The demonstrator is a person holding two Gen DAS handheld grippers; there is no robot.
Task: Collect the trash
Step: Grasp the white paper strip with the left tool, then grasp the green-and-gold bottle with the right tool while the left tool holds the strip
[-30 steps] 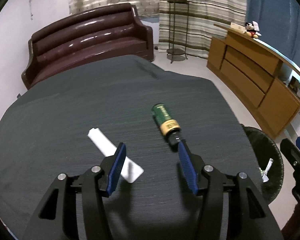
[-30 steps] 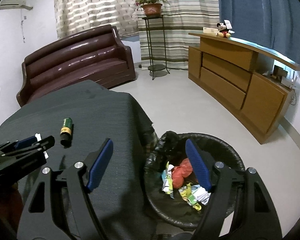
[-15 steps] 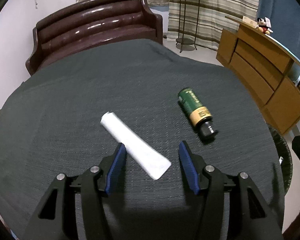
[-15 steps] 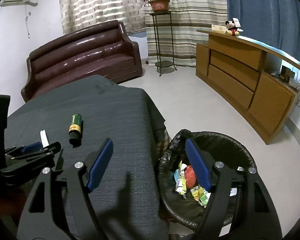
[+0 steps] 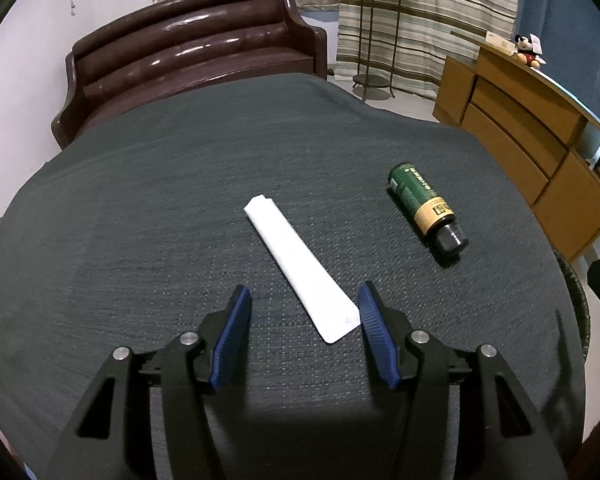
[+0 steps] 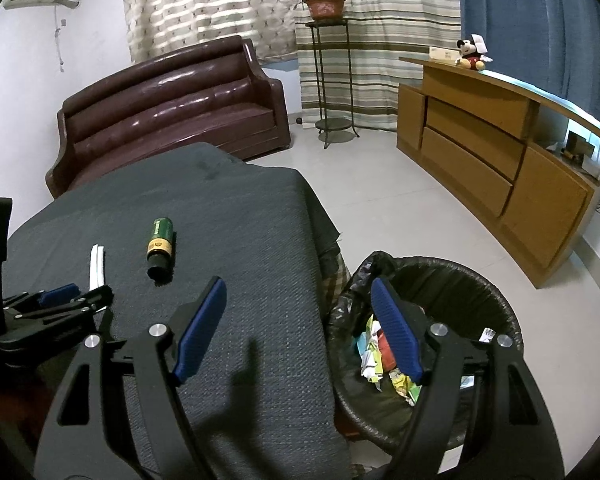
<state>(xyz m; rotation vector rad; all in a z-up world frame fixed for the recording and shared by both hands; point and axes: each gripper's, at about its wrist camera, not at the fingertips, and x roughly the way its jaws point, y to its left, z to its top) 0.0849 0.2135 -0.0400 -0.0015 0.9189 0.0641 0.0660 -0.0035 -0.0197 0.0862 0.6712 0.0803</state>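
Observation:
A flat white paper strip point(image 5: 300, 272) lies on the dark grey table cloth point(image 5: 180, 200). Its near end sits between the tips of my open left gripper point(image 5: 305, 304), close to the right finger. A green bottle point(image 5: 424, 208) with a tan label and black cap lies on its side to the right. In the right wrist view the strip point(image 6: 97, 266) and bottle point(image 6: 160, 246) lie on the table, with the left gripper point(image 6: 76, 294) at the strip. My right gripper point(image 6: 298, 298) is open and empty, above the table edge and the black trash bin point(image 6: 480, 280), which holds crumpled wrappers.
A brown leather sofa point(image 5: 188, 60) stands behind the table. A wooden sideboard point(image 6: 500, 168) with a Mickey Mouse toy point(image 6: 472, 54) runs along the right wall. A metal plant stand point(image 6: 332, 80) stands by the striped curtains. Grey floor lies between bin and sideboard.
My left gripper has shifted left from the bottle, so the white strip's near end now lies between its fingers. My right gripper has drifted slightly and stays open.

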